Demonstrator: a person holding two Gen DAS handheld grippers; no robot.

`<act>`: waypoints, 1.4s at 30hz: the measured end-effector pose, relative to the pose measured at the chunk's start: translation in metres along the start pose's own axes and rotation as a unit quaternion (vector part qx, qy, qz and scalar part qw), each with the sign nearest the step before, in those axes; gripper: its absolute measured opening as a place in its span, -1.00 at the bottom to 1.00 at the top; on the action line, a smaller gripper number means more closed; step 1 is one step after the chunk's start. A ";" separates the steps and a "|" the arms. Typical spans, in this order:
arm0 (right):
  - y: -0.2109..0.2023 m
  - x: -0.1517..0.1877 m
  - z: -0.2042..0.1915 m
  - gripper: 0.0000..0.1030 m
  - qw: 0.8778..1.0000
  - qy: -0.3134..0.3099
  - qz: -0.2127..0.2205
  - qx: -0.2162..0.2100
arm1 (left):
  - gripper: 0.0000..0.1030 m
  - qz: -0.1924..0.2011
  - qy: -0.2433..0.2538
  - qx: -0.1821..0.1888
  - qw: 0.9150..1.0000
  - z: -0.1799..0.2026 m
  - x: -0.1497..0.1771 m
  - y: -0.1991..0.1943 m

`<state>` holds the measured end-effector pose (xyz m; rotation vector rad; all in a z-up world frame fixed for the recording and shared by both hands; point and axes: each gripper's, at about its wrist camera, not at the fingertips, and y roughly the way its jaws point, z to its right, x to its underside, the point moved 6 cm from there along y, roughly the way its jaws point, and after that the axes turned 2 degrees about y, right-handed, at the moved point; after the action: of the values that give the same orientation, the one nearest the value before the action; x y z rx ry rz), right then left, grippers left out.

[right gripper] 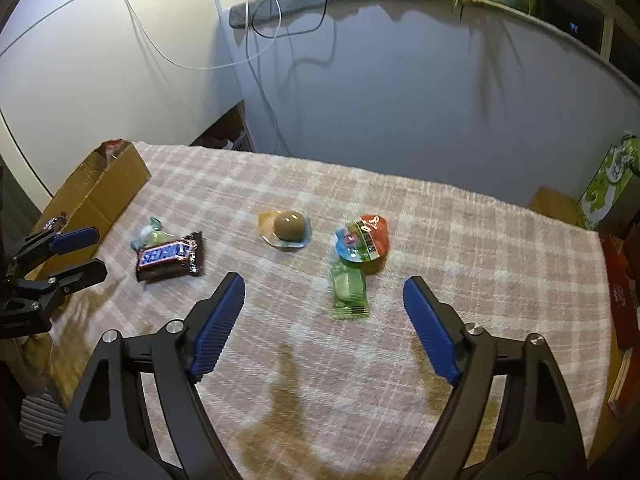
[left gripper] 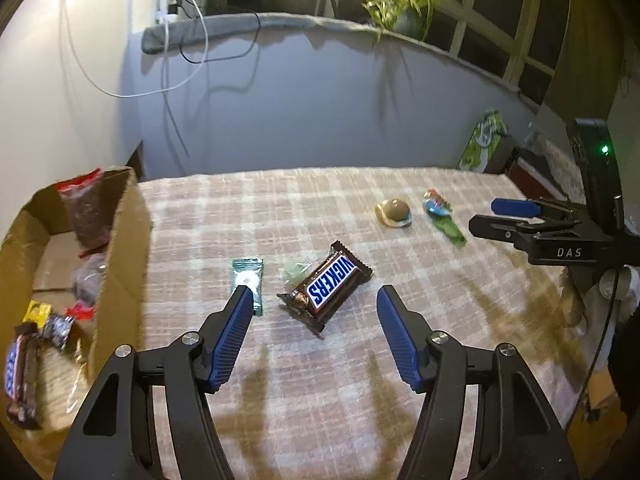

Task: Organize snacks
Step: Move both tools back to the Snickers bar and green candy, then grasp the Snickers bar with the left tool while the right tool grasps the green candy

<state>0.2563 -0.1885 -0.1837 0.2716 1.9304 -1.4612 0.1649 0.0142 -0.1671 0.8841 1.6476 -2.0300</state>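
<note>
A Snickers bar (left gripper: 326, 286) lies on the plaid cloth between the fingers of my open left gripper (left gripper: 314, 296), which hovers just short of it. A teal candy wrapper (left gripper: 248, 280) lies by the left fingertip, and a clear green wrapper (left gripper: 296, 270) sits behind the bar. My open right gripper (right gripper: 324, 284) hovers over a green wrapped candy (right gripper: 349, 292) and a red-lidded jelly cup (right gripper: 362, 238). A brown dome-shaped sweet (right gripper: 286, 228) lies between the two groups. The Snickers bar also shows in the right wrist view (right gripper: 170, 256).
An open cardboard box (left gripper: 120, 248) at the table's left edge holds several snacks, among them another Snickers bar (left gripper: 20, 376). A green carton (left gripper: 484, 144) stands off the far right corner. The right gripper shows in the left wrist view (left gripper: 500, 216), and the left gripper in the right wrist view (right gripper: 86, 254).
</note>
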 end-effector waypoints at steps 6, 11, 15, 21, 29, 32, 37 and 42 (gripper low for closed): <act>0.019 0.002 0.008 0.19 1.000 0.004 -0.020 -0.008 | 0.06 -0.022 0.005 0.003 1.000 -0.001 -0.003 0.022; 0.031 0.003 0.008 0.16 1.000 -0.001 -0.029 -0.010 | 0.05 -0.037 0.002 0.007 0.999 -0.002 -0.001 0.035; 0.036 0.001 0.008 0.16 0.999 -0.001 -0.031 -0.009 | 0.05 -0.047 -0.007 0.016 0.999 -0.004 0.003 0.044; 0.045 -0.002 0.003 0.03 0.999 -0.007 -0.038 -0.010 | -0.24 -0.055 0.013 0.025 0.998 0.007 0.007 0.043; 0.055 -0.002 0.000 -0.04 0.999 -0.007 -0.043 -0.008 | -0.24 -0.058 0.037 0.014 0.998 0.018 0.004 0.053; 0.058 -0.002 0.002 -0.18 0.999 -0.005 -0.045 -0.005 | -0.24 -0.063 0.058 0.010 0.996 0.030 0.005 0.060; 0.057 -0.001 0.004 -0.23 0.999 -0.011 -0.046 -0.002 | -0.29 -0.061 0.068 0.009 0.996 0.040 -0.001 0.067; 0.056 0.000 0.007 -0.52 0.999 -0.016 -0.047 0.004 | -0.45 -0.062 0.061 0.008 0.996 0.041 -0.008 0.073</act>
<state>0.2896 -0.1750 -0.2274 0.1625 1.9349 -1.5260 0.2081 -0.0438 -0.2106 0.9513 1.7949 -2.1100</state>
